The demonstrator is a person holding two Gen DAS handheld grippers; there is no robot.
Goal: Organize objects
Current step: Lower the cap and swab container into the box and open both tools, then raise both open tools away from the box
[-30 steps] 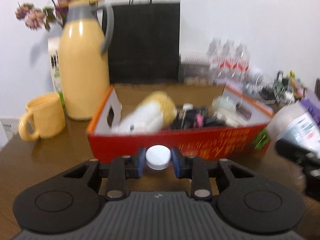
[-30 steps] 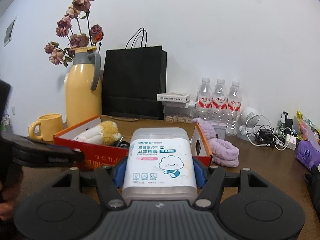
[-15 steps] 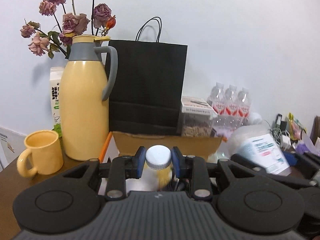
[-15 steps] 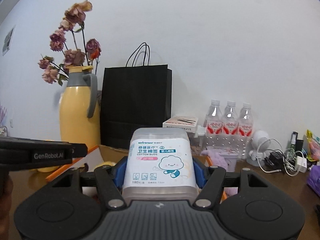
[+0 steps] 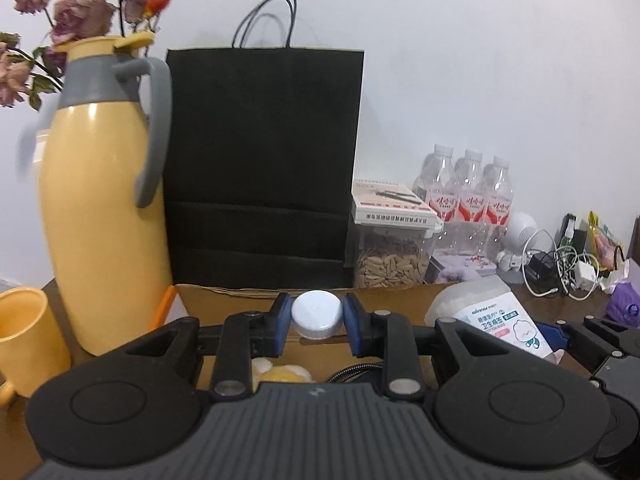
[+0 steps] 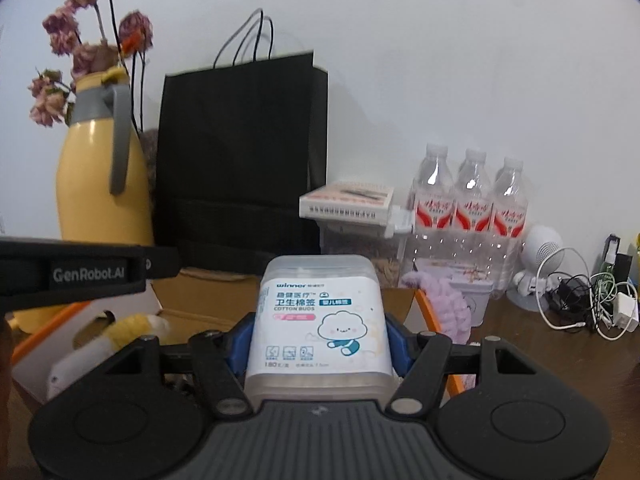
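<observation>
left gripper [image 5: 316, 330] fingers clamped on white-capped bottle [image 5: 317, 314] | right gripper [image 6: 316, 350] fingers clamped on cotton buds box [image 6: 318, 320] | both over orange box [image 6: 430, 316] | lower gently, let go inside

Yellow jug [image 5: 102, 216] with grey handle, black bag [image 5: 264, 160], white cap [image 5: 317, 314], red-labelled bottles [image 5: 466, 200].

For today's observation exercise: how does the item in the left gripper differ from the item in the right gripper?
The white-capped bottle is narrow and round; the cotton bud box is wide and boxy. Only the bottle's plain cap shows, while the box carries a printed label with a cartoon cloud. Both are clamped between blue pads and held above the cardboard box.
</observation>
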